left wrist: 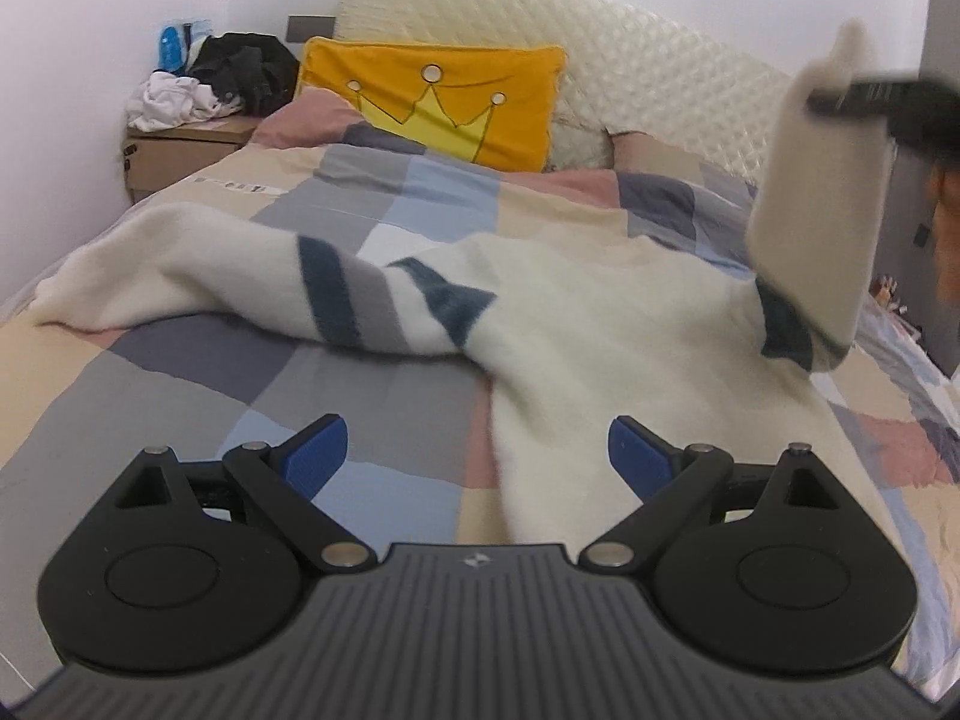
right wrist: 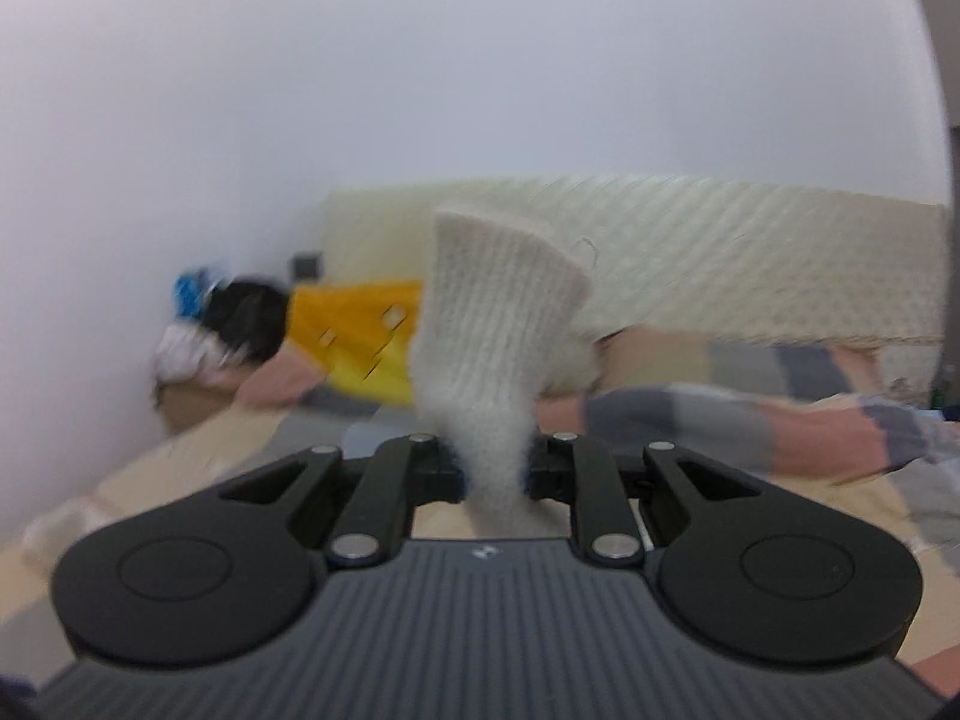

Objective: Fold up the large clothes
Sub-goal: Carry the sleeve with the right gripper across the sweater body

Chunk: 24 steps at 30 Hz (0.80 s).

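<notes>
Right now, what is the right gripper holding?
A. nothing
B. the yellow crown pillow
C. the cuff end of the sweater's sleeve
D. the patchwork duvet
C: the right gripper is shut on the ribbed cuff of the cream sweater's sleeve, lifted above the bed.

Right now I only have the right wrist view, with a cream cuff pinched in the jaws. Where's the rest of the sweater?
Observer: The sweater lies spread on the bed, and the right gripper lifts one sleeve above it.
Operator: Is the left gripper holding anything?
Observer: No, the left gripper is open and empty, above the sweater's near edge.
Operator: Any pattern on the sweater?
Observer: Dark blue bands cross the other sleeve.
</notes>
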### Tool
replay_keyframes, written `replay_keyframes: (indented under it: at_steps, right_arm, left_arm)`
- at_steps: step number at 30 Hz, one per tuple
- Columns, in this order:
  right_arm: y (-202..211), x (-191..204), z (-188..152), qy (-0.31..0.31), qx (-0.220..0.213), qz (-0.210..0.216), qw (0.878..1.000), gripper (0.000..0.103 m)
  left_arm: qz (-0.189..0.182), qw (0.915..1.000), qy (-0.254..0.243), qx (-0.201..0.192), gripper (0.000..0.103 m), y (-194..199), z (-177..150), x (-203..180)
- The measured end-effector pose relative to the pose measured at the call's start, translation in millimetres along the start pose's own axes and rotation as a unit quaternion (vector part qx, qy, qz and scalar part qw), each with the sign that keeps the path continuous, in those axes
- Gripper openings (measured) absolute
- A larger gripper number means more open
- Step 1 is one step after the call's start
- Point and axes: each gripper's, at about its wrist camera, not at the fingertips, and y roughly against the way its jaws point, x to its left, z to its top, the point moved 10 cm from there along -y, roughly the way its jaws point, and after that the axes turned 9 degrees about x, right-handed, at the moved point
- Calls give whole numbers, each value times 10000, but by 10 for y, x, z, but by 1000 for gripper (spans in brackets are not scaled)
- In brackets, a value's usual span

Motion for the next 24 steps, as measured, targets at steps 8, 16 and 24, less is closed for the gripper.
replay_keyframes:
  at_steps: [8, 16, 24]
  right_arm:
    - [-228, 998, -1117, 725, 743, 298, 9942, 18]
    - [-420, 1345, -1954, 1082, 1381, 354, 9839, 19]
    - [-421, 1359, -2133, 840, 1498, 522, 9838, 24]
  left_arm:
    - [12, 9994, 350, -74, 96, 57, 71, 340]
    - [71, 9986, 519, -22, 96, 1, 50, 448]
    - [180, 9986, 482, 100, 96, -149, 15, 409]
